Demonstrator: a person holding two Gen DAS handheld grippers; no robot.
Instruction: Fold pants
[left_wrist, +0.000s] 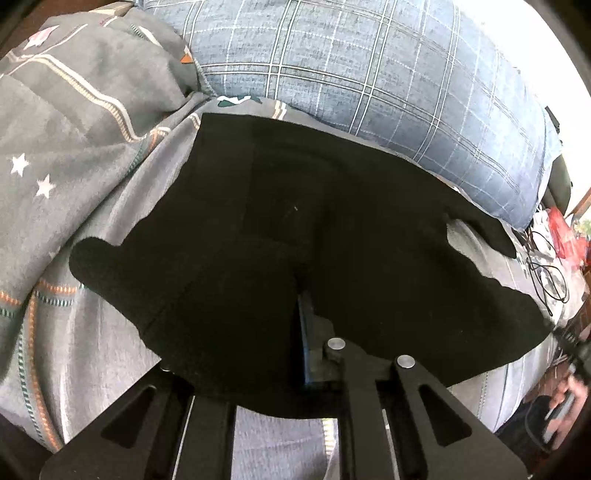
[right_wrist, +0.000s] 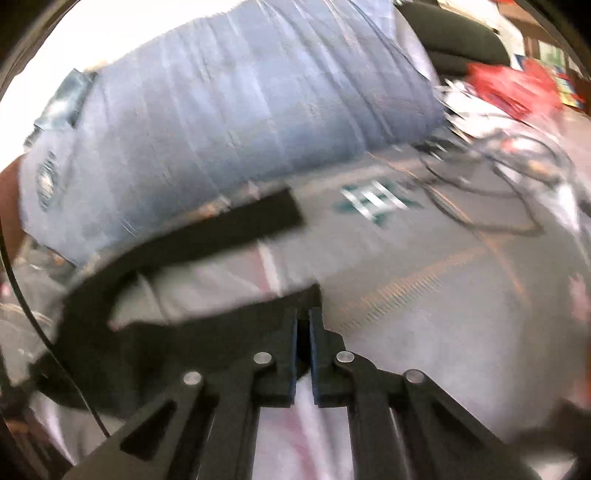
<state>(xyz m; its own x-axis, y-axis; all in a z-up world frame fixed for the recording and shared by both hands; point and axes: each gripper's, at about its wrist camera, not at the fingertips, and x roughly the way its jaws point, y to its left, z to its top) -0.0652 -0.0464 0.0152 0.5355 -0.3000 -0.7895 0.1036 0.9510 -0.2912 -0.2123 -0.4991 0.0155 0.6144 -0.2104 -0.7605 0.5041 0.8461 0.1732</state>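
Observation:
Black pants (left_wrist: 295, 229) lie spread on a grey patterned bedsheet (left_wrist: 74, 206) and fill the middle of the left wrist view. My left gripper (left_wrist: 304, 314) is shut on the near edge of the pants; the cloth drapes over its left finger and hides it. In the blurred right wrist view, my right gripper (right_wrist: 303, 325) is shut on a corner of the black pants (right_wrist: 166, 332), which curve off to the left, with a black strip (right_wrist: 258, 218) reaching toward the pillow.
A blue plaid pillow (left_wrist: 369, 74) lies behind the pants, also in the right wrist view (right_wrist: 240, 103). A crumpled grey quilt (left_wrist: 92, 74) sits at the left. Black cables (right_wrist: 491, 192) and red packaging (right_wrist: 513, 88) lie at the right.

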